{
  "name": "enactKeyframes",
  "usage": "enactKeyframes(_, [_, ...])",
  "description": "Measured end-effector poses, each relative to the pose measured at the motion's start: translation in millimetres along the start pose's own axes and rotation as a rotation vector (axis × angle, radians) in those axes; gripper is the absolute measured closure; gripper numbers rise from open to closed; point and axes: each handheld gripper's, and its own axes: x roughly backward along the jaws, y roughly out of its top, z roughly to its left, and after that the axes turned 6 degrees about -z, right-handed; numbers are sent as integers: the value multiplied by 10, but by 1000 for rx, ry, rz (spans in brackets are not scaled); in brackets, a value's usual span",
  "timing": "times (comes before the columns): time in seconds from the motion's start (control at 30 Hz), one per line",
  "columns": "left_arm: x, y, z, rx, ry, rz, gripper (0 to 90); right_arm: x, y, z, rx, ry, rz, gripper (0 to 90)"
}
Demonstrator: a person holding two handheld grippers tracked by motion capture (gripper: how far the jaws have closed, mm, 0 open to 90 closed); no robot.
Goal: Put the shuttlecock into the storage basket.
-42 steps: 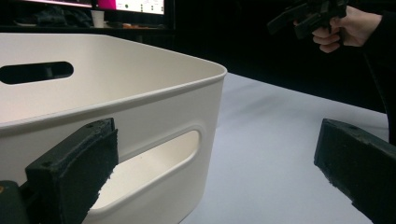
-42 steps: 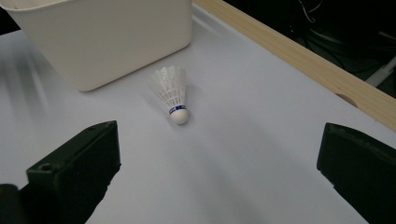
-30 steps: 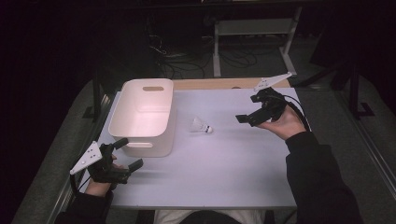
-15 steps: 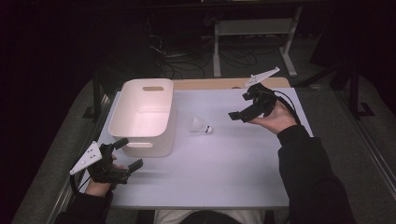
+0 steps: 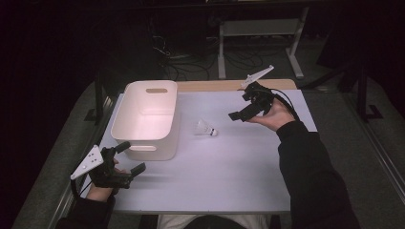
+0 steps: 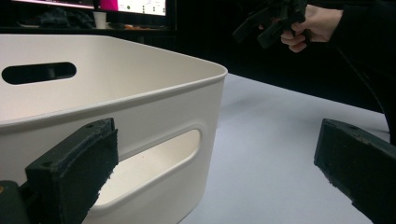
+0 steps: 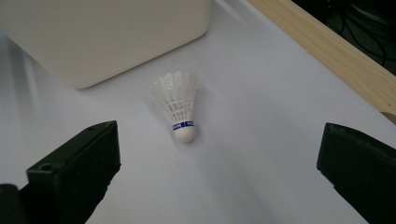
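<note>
Nothing is picked up yet: the right gripper [image 5: 249, 106], jaws wide and empty, hovers just short of the shuttlecock [image 7: 180, 108] lying ahead beside the bin [image 5: 143, 119].

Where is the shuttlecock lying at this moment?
In the high view the shuttlecock lies on its side near the middle of the white table, just right of the white bin and apart from it, left of the right hand-held gripper.
</note>
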Motion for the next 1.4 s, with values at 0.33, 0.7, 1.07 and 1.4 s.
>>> enactKeyframes(0.33, [3, 0, 0, 0, 0, 1, 0, -269, 75, 61, 42, 34, 53, 0])
enactKeyframes(0.7, [6, 0, -2, 0, 1, 0, 0, -509, 81, 110, 69, 64, 90, 0])
enactKeyframes(1.07, [11, -1, -4, -1, 2, 0, 0, -751, 38, 105, 88, 81, 126, 0])
enactKeyframes(1.4, [19, -2, -5, -1, 4, 0, 0, -946, -46, 64, 96, 94, 163, 0])
